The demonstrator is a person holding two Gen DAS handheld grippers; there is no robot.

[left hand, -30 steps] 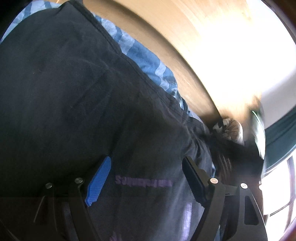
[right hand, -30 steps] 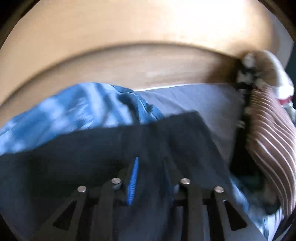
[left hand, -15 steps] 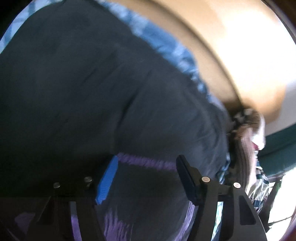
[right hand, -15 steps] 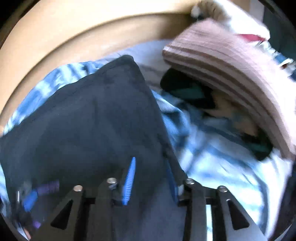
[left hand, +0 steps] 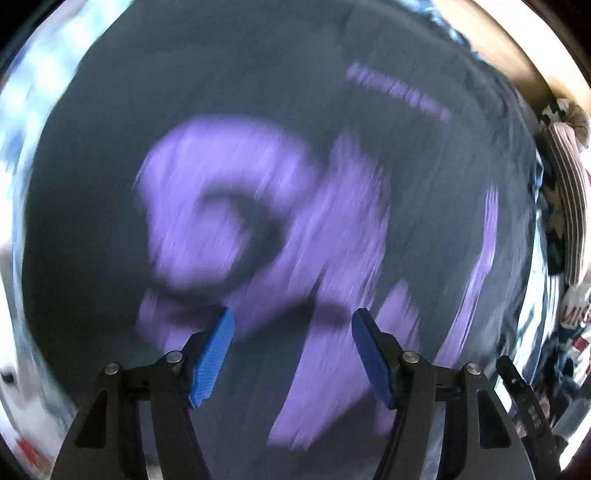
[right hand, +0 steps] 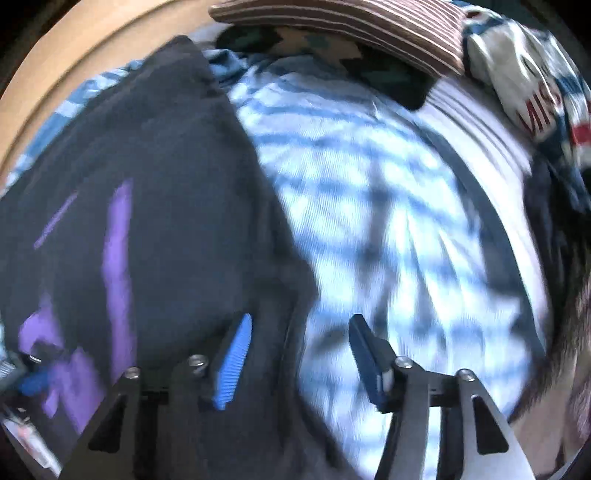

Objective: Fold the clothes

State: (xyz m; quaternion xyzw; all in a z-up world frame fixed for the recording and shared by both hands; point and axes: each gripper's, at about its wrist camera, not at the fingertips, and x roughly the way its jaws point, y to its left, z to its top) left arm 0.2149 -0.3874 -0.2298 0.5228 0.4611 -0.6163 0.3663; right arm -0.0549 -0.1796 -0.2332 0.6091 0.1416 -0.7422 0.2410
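Observation:
A dark shirt [left hand: 258, 92] with a large purple print [left hand: 229, 177] fills the left wrist view, blurred by motion. My left gripper [left hand: 293, 315] points down over the print, open, with nothing pressed between its blue pads. In the right wrist view the same dark shirt [right hand: 159, 192] lies at the left, on top of a blue and white patterned cloth [right hand: 369, 206]. My right gripper [right hand: 300, 320] hangs over the shirt's right edge. Its jaws are opening; the edge runs between them but the pads do not press on it.
A brown striped garment [right hand: 351, 26] and a dark patterned one [right hand: 317, 44] lie at the far side. A white garment with red letters [right hand: 532, 92] sits at the top right. A wooden board [right hand: 66, 74] curves along the upper left.
The right gripper was shut on the dark shirt's fold and now stands apart from it. Both grippers swung across the shirt and tipped downward, bringing the purple print into the left view.

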